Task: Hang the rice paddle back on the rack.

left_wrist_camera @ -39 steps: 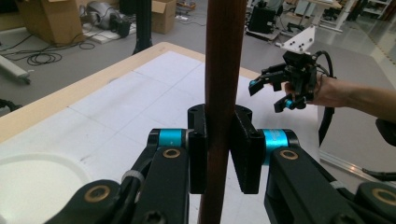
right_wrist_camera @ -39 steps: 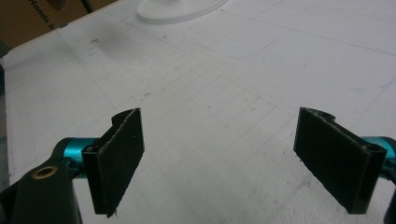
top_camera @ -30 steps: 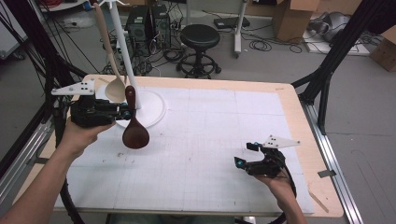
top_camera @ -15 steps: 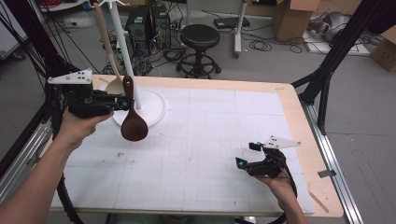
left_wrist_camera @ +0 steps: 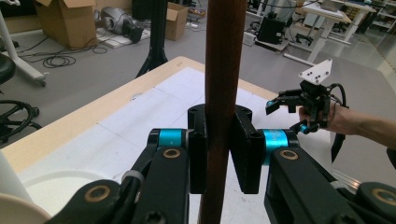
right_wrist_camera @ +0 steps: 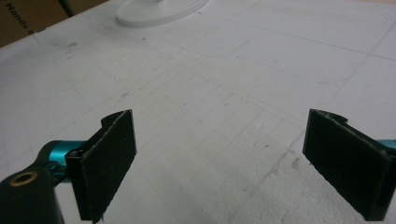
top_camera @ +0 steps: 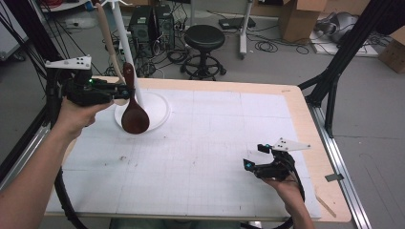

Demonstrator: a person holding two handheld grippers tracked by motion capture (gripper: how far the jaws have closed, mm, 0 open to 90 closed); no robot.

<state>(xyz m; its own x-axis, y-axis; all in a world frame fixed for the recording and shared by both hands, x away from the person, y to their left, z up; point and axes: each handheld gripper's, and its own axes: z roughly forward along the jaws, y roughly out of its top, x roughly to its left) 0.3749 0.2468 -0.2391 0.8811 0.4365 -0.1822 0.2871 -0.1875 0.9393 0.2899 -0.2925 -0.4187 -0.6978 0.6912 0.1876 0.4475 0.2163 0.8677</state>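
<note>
Near the front edge of the bench [top_camera: 296,102], the right claw [top_camera: 248,164] is held low with its jaws spread wide, just opened further, nothing between them. Farther back at the left, the dark wooden spoon [top_camera: 133,117] is clamped by its handle in the left claw [top_camera: 125,92], bowl hanging down above the white stand base [top_camera: 157,107].

We see the spoon [top_camera: 133,112] hanging above the table [top_camera: 296,102] at ten o'clock, before the stand [top_camera: 125,45] (its base [top_camera: 155,107] sits behind the bowl end). The right gripper [top_camera: 253,164] rests at four o'clock.
</note>
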